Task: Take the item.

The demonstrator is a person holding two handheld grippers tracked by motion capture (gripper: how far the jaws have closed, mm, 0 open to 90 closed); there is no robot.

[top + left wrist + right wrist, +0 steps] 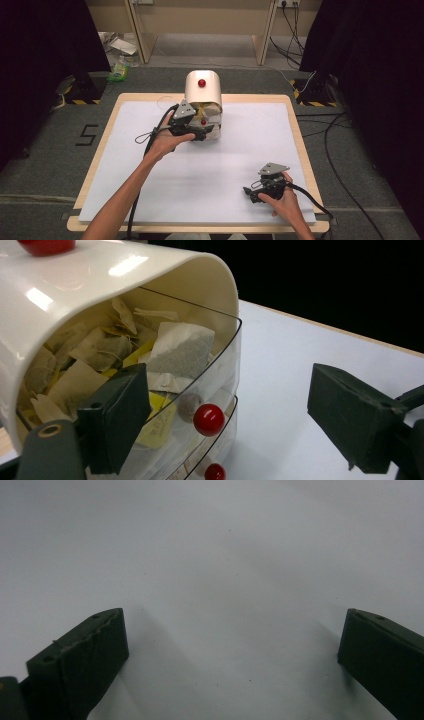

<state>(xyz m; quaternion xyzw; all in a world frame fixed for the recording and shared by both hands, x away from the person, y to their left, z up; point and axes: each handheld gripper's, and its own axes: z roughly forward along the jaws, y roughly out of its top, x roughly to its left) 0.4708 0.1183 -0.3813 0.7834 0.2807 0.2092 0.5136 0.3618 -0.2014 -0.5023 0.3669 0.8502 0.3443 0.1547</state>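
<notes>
The left gripper [227, 422] is spread wide, its jaws flanking the red knob [208, 419] of the upper clear drawer [220, 347] without touching it, probably lined up to pinch the knob and pull. That drawer, stuffed with tea bags [180, 347], sits in the cream dispenser [203, 90] at the far middle of the table [250, 145]; whether it is already slightly out is hard to tell. The right gripper [252, 192] rests released near the table's near right corner, out of the way.

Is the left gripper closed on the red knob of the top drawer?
No, the left gripper stands wide open, with the red knob sitting untouched between its jaws on the drawer of tea bags.
</notes>
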